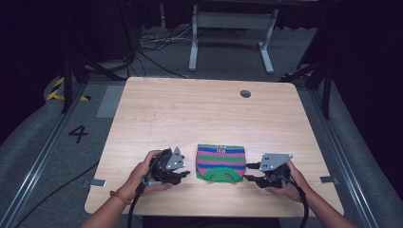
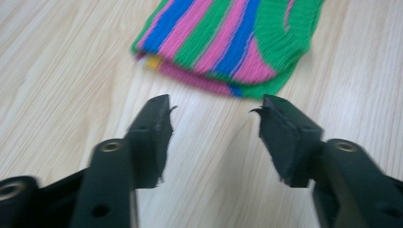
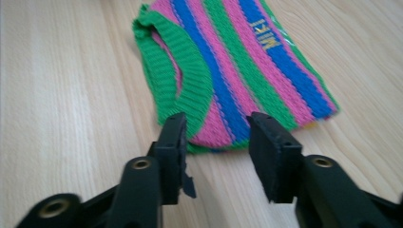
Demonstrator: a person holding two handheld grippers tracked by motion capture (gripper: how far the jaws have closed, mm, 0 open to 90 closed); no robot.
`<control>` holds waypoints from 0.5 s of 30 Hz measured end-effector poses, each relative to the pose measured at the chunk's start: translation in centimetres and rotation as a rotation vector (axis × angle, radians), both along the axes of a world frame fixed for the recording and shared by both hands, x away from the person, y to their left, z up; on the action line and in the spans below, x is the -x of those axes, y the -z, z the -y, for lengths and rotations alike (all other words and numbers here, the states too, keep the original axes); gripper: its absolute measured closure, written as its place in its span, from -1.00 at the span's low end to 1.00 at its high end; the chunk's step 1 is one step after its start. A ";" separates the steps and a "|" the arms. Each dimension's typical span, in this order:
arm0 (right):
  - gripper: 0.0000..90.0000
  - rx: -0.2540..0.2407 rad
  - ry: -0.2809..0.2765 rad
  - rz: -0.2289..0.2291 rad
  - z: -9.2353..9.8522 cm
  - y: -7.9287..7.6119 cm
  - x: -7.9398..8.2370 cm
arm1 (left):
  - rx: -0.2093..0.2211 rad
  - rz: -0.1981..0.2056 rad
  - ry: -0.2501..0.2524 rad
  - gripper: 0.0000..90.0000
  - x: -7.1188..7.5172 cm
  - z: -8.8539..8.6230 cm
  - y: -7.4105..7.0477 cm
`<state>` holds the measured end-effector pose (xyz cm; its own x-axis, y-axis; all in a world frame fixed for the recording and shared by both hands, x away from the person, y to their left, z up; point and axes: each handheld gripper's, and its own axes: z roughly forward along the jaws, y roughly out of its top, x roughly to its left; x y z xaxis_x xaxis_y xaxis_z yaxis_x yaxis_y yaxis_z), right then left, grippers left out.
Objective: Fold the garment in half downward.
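Left gripper (image 1: 184, 175) is sitting at the near left of the table (image 1: 190, 109), its jaws standing moderately apart with nothing between them; in the left gripper view the tips are pointing at the garment's near edge but staying just clear of it over bare wood. The folded striped knit (image 1: 221, 163) is lying flat near the table's front edge, between the two grippers, with its green ribbed neckline turned toward the person. Right gripper (image 1: 247, 172) is resting just beside the knit's right edge, jaws likewise parted and empty; in the right gripper view the tips are framing the corner of the fabric without pressing on it. Handling judgement: the piece is looking light, soft and floppy, not slippery and not fragile; it will likely sag and unfold if lifted by one point, so a hold on the thicker ribbed neckline or on two opposite folded edges, catching all layers, seems best. View notes: the right gripper view is showing yellow lettering (image 3: 265, 34) on a blue stripe, which the high view is giving as a small blur; the left gripper view is revealing stacked layers and a bit of yellow (image 2: 153, 62) at the fold.
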<state>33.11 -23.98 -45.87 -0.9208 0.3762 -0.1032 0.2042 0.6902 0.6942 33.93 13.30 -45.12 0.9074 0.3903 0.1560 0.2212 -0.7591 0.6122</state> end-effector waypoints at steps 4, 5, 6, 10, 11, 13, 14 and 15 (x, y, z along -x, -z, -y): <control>0.03 0.017 0.028 0.014 0.8 -0.2 0.1 | -0.010 0.000 -0.031 -0.25 0.3 -1.9 0.0; -0.09 0.023 0.042 0.009 1.4 -0.2 0.1 | -0.028 0.006 -0.043 -0.35 0.3 -2.3 0.1; -0.13 0.027 0.055 0.015 1.7 -0.2 0.1 | -0.033 0.010 -0.056 -0.39 0.4 -2.7 0.2; -0.38 -0.032 0.099 -0.017 3.4 0.0 -0.1 | -0.040 0.027 -0.081 -0.54 0.8 -4.2 0.3; -0.39 -0.035 0.115 -0.013 3.6 0.0 -0.1 | -0.046 0.032 -0.085 -0.55 0.8 -4.5 0.3; -0.42 -0.019 0.138 0.001 4.2 0.1 -0.1 | -0.063 0.043 -0.106 -0.56 0.9 -5.1 0.4; -0.44 -0.018 0.156 0.007 4.8 0.1 0.0 | -0.062 0.039 -0.112 -0.58 0.9 -5.4 0.4; -0.44 -0.018 0.156 0.007 4.8 0.1 0.0 | -0.066 0.034 -0.123 -0.58 0.8 -5.8 0.5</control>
